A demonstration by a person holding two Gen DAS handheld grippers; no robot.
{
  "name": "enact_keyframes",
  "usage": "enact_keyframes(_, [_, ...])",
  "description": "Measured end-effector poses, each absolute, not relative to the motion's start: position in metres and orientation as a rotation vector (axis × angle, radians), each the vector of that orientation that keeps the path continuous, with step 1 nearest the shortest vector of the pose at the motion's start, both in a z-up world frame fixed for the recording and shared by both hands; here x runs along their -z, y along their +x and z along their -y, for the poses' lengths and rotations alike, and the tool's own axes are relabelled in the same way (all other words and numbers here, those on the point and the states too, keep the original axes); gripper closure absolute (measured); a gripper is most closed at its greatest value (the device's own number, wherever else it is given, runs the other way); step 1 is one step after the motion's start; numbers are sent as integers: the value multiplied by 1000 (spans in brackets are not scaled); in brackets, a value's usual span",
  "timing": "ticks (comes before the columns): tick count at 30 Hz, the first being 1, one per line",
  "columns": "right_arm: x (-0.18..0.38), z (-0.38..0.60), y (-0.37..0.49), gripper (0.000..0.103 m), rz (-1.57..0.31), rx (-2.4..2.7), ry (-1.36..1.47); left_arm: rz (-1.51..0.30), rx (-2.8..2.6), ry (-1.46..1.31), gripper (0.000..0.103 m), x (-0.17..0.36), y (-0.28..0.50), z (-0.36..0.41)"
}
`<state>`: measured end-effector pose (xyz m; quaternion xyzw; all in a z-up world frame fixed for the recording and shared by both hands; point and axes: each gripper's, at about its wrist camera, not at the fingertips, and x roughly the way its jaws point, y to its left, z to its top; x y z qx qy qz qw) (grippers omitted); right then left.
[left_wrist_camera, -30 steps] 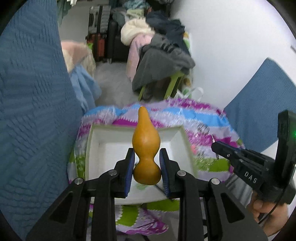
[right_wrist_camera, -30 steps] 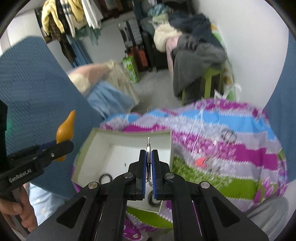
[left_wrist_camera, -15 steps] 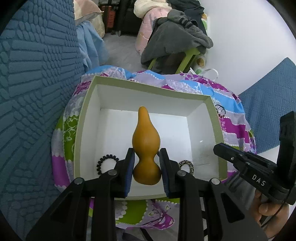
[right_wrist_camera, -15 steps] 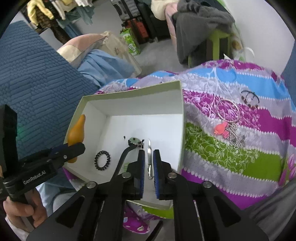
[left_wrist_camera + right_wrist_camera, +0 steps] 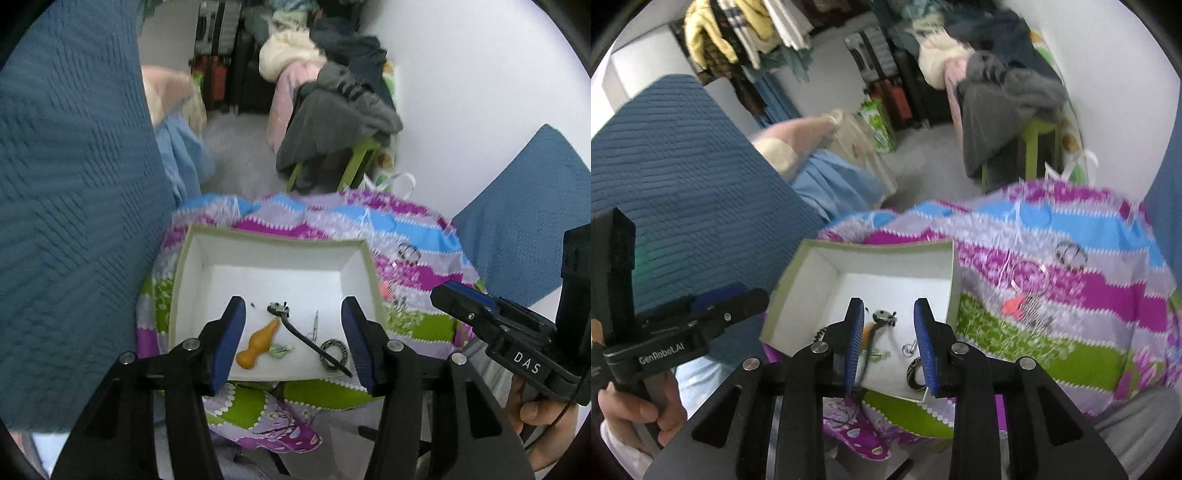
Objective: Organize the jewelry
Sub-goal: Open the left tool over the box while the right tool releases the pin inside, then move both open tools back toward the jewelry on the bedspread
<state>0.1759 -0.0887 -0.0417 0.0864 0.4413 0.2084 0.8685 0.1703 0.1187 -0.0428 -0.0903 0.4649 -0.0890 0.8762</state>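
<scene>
A white box with a green rim (image 5: pixel 275 238) (image 5: pixel 955 280) sits on a colourful striped cloth. Inside lie an orange gourd pendant (image 5: pixel 258 345) (image 5: pixel 867 328), a black cord with a small charm (image 5: pixel 295 326) (image 5: pixel 884 316), a patterned ring (image 5: pixel 334 354) (image 5: pixel 913 373) and a thin silver pin (image 5: pixel 315 325) (image 5: pixel 909 347). My left gripper (image 5: pixel 293 347) is open and empty above the box's near edge. My right gripper (image 5: pixel 890 349) is open and empty over the box. On the cloth to the right lie a keyring with a pink charm and chain (image 5: pixel 1027 295) and a dark ring (image 5: pixel 1071 254).
Blue quilted cushions (image 5: pixel 74 184) stand at the left and another (image 5: pixel 517 206) at the right. A green stool piled with clothes (image 5: pixel 340 122) stands behind, against a white wall. Luggage and hanging clothes (image 5: pixel 746 40) fill the back of the room.
My left gripper opened and let the orange gourd drop into the box. My right gripper opened and released the silver pin into the box. Both grippers rose and pulled back.
</scene>
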Motion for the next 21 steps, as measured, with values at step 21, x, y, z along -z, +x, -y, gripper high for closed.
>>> enact_keyframes(21, [-62,160,118,76,-661,-433,41,-700,207,-228,48,-63,103,-53])
